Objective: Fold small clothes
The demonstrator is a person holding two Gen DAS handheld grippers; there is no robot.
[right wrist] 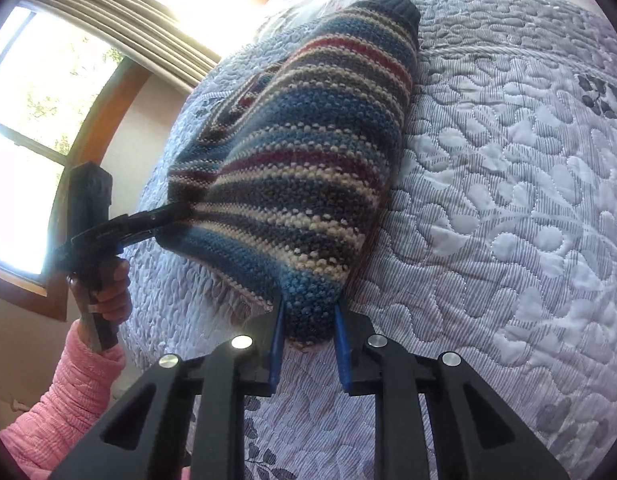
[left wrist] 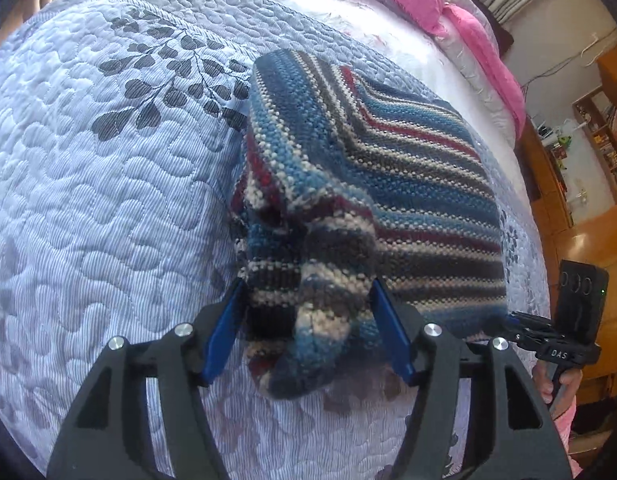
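Both tongs are engaged on one garment. The left gripper (left wrist: 308, 320) has its blue pads closed on a bunched corner of the striped knit sweater (left wrist: 368, 184); cloth fills the gap between the fingers and droops out below them. The right gripper (right wrist: 308, 332) pinches the other near corner of the same sweater (right wrist: 300, 168), jaws narrow, knit wedged between them. From the right wrist view the left tool shows off to the left, held by a hand (right wrist: 112, 288) in a pink sleeve (right wrist: 68, 392).

The sweater's near edge is raised off the quilted bedspread (left wrist: 108, 200); its far part, ahead of both tongs, rests on the quilt.

Judgement: a fold is in hand. To do it well, keep both corners level and equally tensioned, carry them forward together so the edge lands square on the far part, and release only once the cloth lies flat. The bunched left corner risks an uneven crease.

Containers: none seen within reach of the tongs; a bookcase (left wrist: 604, 136) stands well off to the right, contents indistinct.
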